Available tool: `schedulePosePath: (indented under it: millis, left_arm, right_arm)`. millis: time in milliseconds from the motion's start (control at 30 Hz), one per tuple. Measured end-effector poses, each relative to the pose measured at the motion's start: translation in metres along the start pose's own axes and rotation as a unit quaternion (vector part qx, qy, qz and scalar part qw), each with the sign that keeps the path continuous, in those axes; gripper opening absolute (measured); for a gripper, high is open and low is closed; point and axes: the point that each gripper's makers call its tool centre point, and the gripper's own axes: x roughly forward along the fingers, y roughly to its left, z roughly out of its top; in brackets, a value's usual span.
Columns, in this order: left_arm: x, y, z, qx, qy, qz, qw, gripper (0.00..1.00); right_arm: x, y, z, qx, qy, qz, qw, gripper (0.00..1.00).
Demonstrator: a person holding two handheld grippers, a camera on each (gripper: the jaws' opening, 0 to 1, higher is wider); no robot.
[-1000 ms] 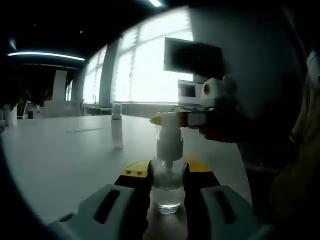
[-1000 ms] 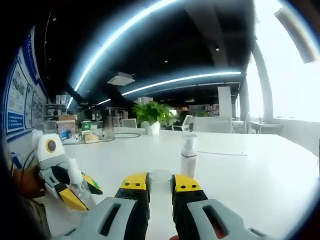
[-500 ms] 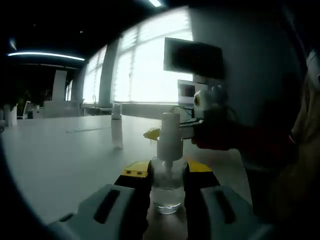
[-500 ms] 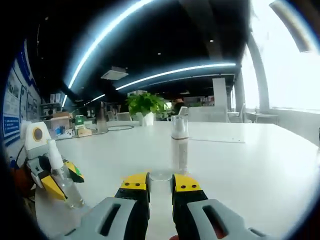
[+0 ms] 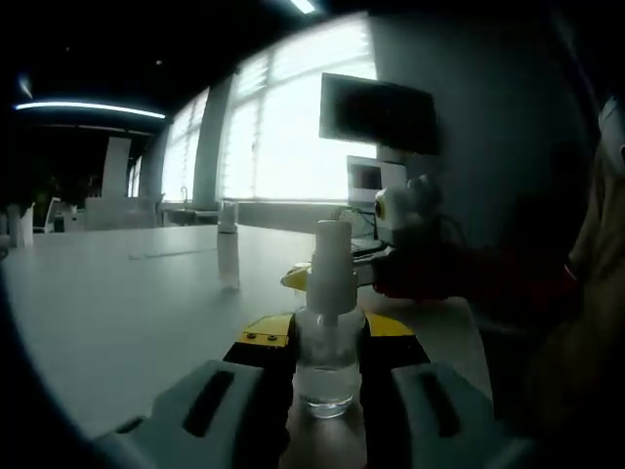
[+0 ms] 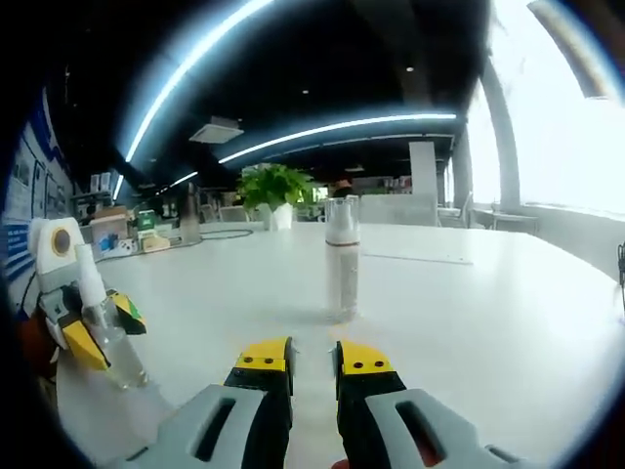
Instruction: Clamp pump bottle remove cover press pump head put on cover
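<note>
While clamped in the left hand-held gripper (image 5: 325,357), pump bottle (image 5: 326,322) upright, uncovered

White table (image 6: 508,322), bright windows (image 5: 283,137), ceiling light strips (image 6: 332,127), potted plant (image 6: 270,191).

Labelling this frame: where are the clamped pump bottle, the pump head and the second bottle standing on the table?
pump bottle (image 5: 325,376): left gripper view, clear body.
pump head (image 5: 331,266): left gripper view, white collar.
second bottle (image 6: 342,269): right gripper view, mid-body.
</note>
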Motion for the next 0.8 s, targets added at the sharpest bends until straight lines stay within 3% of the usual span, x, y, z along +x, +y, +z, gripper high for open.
schedulePosePath:
  millis: [800]
  left_arm:
    - [0.0003, 0.0004, -0.0003, 0.000, 0.000, -0.001, 1.0000, 0.16]
  right_arm:
    - [0.0005, 0.0025, -0.0096, -0.024, 0.009, 0.002, 0.9997, 0.15]
